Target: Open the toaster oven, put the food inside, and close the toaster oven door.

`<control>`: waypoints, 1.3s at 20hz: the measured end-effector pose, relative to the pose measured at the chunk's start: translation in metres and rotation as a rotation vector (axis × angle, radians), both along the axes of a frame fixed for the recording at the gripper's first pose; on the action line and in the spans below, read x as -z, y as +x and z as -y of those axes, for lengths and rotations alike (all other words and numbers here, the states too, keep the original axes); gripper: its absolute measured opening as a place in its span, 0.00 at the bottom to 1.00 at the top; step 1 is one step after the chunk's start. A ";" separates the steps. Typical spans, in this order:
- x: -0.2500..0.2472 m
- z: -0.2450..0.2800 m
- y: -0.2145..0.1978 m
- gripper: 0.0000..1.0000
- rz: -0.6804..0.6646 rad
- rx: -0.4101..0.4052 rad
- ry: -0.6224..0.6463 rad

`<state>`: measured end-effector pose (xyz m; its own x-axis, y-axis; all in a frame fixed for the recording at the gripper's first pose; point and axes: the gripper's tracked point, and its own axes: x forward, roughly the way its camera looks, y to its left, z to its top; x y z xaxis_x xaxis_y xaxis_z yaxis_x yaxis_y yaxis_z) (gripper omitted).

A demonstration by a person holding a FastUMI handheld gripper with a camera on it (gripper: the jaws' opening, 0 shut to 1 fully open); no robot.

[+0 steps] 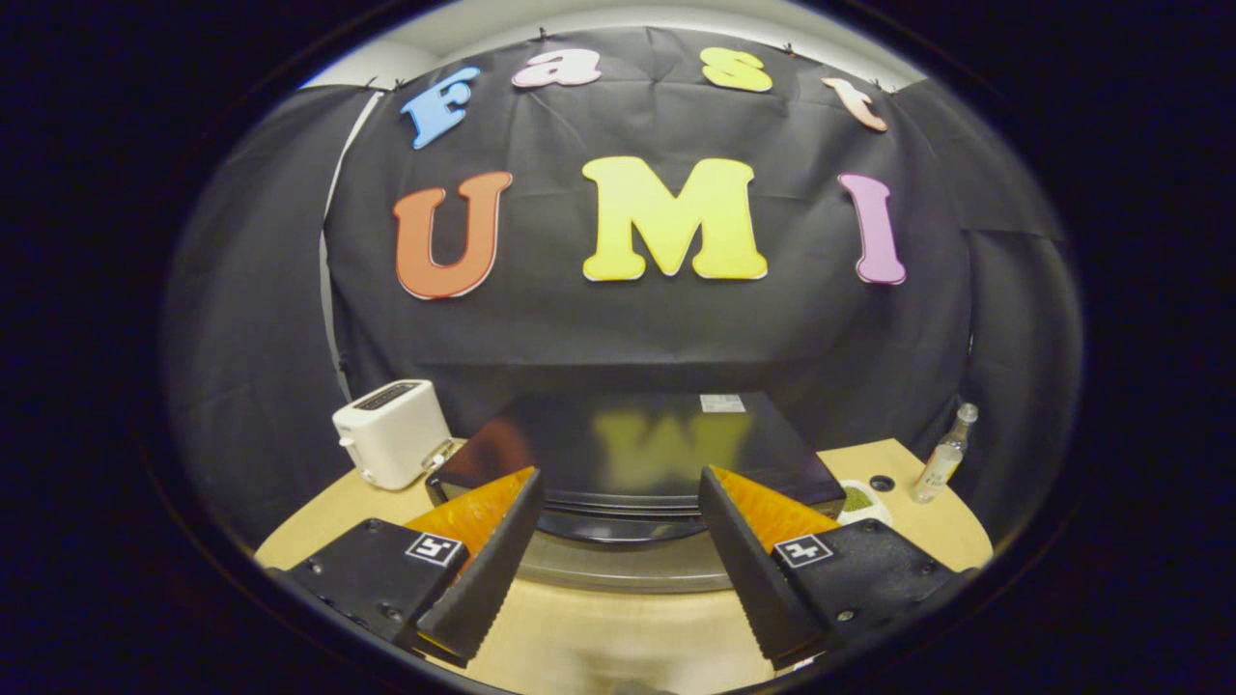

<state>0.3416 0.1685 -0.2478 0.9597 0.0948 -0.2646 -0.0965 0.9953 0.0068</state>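
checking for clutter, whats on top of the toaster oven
The toaster oven has a small pale label on its glossy top. Its front and inside are hidden below. The gripper has its fingers open just before it.

The toaster oven was a black box with a glossy flat top that mirrored the wall behind it, and a small pale label sat near the top's far edge. It stood on the counter just ahead of the jaws, its front toward them. Along that front ran a dark curved band with a silvery strip under it; whether the door was open or closed could not be told. The gripper had its jaws spread wide apart, holding nothing.
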 end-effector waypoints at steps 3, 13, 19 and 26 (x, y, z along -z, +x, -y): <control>0.020 -0.002 0.013 1.00 -0.045 0.015 -0.035; 0.026 -0.001 -0.002 1.00 -0.066 0.012 0.007; 0.033 -0.002 -0.037 1.00 -0.092 0.019 -0.011; 0.060 -0.001 -0.081 1.00 -0.143 0.011 -0.041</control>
<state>0.2606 0.1698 -0.3076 0.9128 0.0708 -0.4022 -0.0865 0.9960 -0.0210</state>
